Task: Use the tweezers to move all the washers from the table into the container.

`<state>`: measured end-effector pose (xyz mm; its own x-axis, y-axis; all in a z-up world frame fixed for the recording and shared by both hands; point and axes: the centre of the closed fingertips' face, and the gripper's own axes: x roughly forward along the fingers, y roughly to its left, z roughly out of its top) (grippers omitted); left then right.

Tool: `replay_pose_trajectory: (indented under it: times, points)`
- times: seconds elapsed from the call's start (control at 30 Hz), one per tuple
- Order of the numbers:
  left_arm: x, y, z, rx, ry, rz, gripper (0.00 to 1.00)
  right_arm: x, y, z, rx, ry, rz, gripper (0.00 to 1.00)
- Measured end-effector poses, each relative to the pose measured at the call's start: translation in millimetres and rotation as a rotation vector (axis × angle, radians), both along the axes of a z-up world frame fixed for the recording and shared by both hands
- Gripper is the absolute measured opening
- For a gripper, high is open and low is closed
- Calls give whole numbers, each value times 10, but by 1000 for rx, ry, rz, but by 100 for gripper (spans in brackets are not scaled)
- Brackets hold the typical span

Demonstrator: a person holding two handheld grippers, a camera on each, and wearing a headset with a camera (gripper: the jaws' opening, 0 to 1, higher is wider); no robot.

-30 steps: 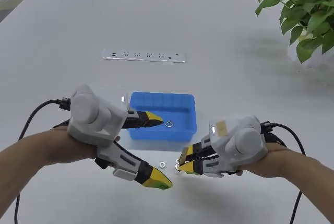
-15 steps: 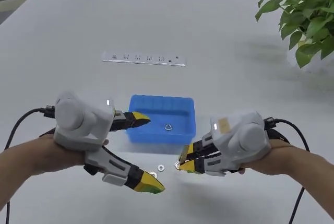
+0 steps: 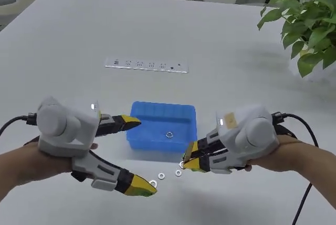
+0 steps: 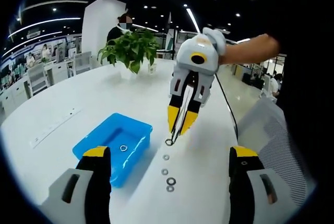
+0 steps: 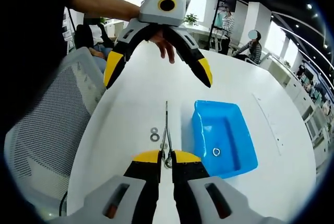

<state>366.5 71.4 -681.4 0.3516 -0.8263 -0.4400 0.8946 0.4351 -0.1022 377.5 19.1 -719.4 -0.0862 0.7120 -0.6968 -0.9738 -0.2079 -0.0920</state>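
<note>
1. White tabletop (image 3: 236, 78) carries a blue container (image 3: 163, 110) holding one washer (image 3: 169, 135); loose washers (image 3: 161, 175) lie just before it.
2. Right tool (image 3: 190, 163) clenches the tweezers (image 5: 166, 125), tips at a loose washer; left tool (image 3: 143, 156) is released and empty.
3. Likely step: picking. Next comes a pinch, a lift and a carry over the container.

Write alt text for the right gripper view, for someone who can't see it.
The right tool, shut on tweezers, aims them along a white table beside a blue container holding one washer. A few loose washers lie by the tweezers; the left tool hangs open beyond.
</note>
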Motion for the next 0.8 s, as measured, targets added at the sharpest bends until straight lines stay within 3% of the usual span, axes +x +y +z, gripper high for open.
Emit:
replay_pose_trajectory:
  times: [0.4, 0.8]
  points:
    - [31, 137, 89, -11, -27, 44, 99, 172, 32, 114, 7, -6, 3, 8]
    - [39, 237, 112, -17, -31, 62, 99, 482, 101, 165, 20, -33, -20, 8]
